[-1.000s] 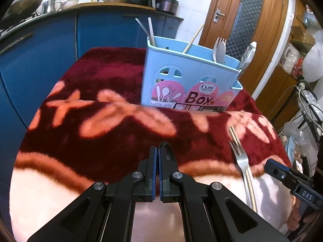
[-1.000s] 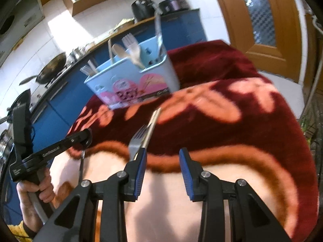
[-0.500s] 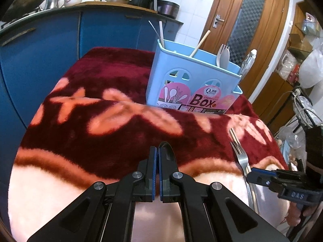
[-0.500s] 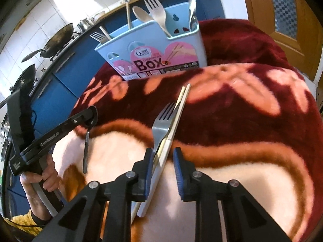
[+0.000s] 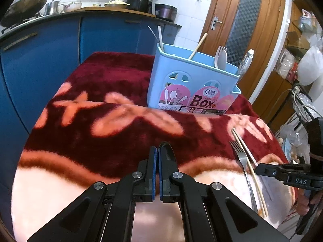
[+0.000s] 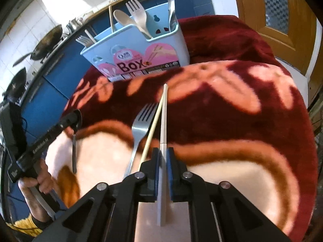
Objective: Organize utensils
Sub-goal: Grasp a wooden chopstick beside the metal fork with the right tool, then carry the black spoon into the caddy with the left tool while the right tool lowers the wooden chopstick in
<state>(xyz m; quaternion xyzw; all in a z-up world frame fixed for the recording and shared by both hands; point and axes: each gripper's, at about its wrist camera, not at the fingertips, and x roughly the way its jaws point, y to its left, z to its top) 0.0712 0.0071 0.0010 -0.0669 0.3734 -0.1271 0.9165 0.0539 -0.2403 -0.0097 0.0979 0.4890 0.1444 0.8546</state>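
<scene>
A light blue utensil box stands at the far side of the red flowered blanket, holding forks, spoons and chopsticks. My right gripper is shut on a white chopstick that lies pointing toward the box. A wooden chopstick and a metal fork lie just left of it; the fork also shows in the left wrist view. My left gripper is shut and empty above the blanket. A dark spoon lies below it in the right wrist view.
Blue kitchen cabinets with woks and pots on the counter run behind the blanket. A wooden door stands at the back right. Bags and a wire rack crowd the right side.
My right gripper has moved forward and closed on the white chopstick. The left gripper stayed shut and shifted slightly.
</scene>
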